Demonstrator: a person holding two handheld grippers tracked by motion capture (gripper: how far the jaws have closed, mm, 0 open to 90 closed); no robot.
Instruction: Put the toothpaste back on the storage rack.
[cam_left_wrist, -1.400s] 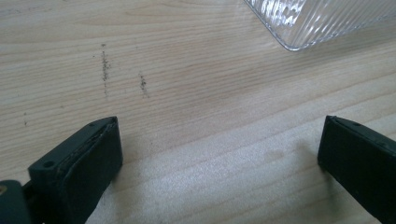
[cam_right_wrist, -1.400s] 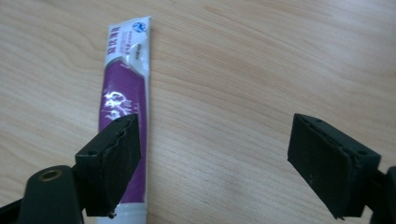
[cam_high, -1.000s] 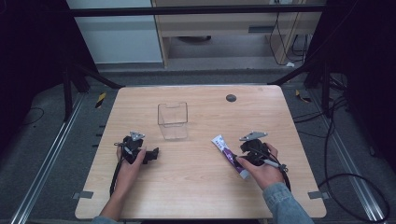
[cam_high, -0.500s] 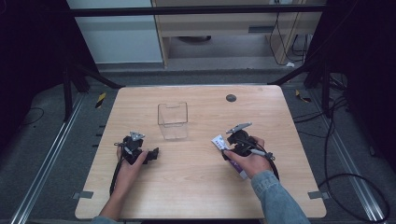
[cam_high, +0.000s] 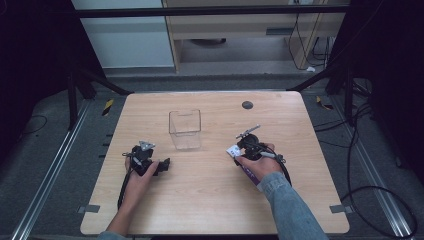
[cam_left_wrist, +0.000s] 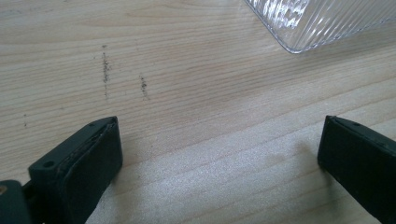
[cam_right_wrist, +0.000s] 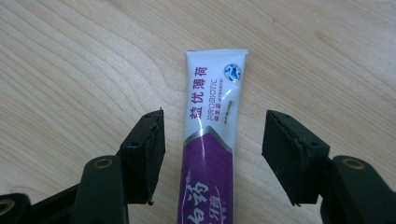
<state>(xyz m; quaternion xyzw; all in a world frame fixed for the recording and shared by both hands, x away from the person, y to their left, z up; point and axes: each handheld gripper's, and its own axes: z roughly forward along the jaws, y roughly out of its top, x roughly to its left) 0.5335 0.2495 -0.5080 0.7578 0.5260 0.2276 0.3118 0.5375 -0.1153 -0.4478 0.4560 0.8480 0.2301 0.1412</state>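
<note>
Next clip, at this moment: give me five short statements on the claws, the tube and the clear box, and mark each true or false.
1. The right claw is open, with the toothpaste tube lying between its jaws. True.
2. The tube is already inside the clear container. False: it lies flat on the wooden table, and the container is empty.
3. The left claw is clamped on the container. False: its jaws stand wide apart over bare wood, with only a corner of the container ahead of them.
4. The tube is white at its flat end and purple lower down. True.
5. The container lies tipped on its side. False: it stands upright.
</note>
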